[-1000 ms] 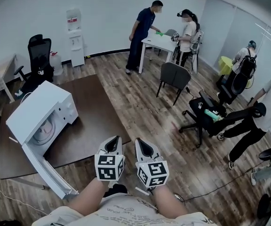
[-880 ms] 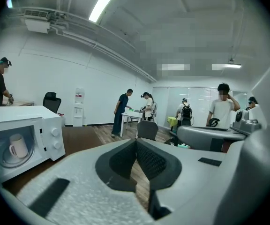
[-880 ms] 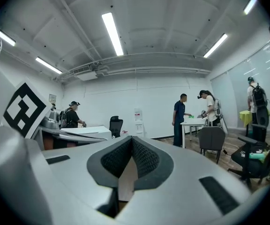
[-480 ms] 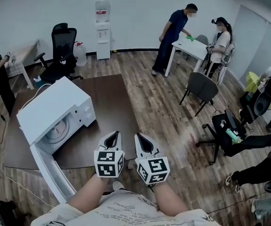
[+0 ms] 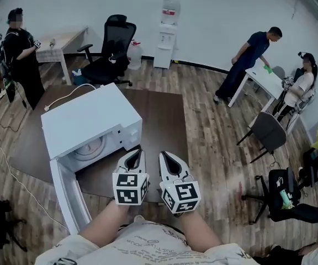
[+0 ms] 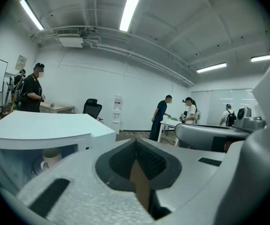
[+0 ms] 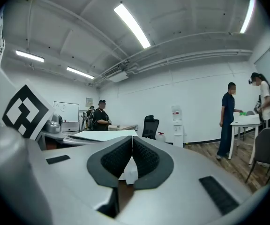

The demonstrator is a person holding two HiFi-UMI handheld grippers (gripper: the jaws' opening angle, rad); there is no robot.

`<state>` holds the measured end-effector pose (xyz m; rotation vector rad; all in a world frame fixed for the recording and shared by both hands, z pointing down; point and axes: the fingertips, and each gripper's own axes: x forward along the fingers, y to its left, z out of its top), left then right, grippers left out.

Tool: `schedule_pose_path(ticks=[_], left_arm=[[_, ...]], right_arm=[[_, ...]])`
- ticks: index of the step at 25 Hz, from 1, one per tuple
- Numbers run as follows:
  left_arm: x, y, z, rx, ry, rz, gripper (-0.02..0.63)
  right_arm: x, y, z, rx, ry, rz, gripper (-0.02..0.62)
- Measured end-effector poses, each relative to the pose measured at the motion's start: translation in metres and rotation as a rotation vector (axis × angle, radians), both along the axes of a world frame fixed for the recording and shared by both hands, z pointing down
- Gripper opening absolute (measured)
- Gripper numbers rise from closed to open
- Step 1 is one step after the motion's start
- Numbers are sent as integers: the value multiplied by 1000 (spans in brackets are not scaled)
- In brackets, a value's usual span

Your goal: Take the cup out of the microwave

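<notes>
Cup [image 6: 50,159] inside open microwave [image 5: 87,123]

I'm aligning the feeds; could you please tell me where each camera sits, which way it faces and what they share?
Head view: on the person's head, facing steeply down at the open microwave on the table; forearms, left gripper and right gripper show.
Left gripper view: on that gripper, facing along its shut jaws; cup inside the microwave at left.
Right gripper view: on that gripper, facing over the microwave's top, jaws shut.
Shared: all show the water dispenser.
</notes>
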<state>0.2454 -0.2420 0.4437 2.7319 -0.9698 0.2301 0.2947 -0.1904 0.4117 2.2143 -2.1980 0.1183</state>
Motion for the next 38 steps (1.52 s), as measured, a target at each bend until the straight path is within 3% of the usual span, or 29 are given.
schedule_pose_path(ticks=[10, 20, 28, 33, 38], left_arm=[[-88, -46, 19, -38, -5, -270, 14], [-159, -61, 49, -101, -43, -526, 15], [-187, -79, 75, -108, -104, -632, 15], [-193, -97, 107, -111, -163, -649, 28], [-198, -124, 138, -108, -171, -659, 69]], right_arm=[[-86, -71, 16, -41, -11, -292, 17], [-148, -99, 33, -79, -22, -543, 17], [-160, -104, 43, -118, -40, -617, 17], [-149, -107, 52, -138, -38, -606, 17], [-131, -111, 59, -161, -28, -573, 17]])
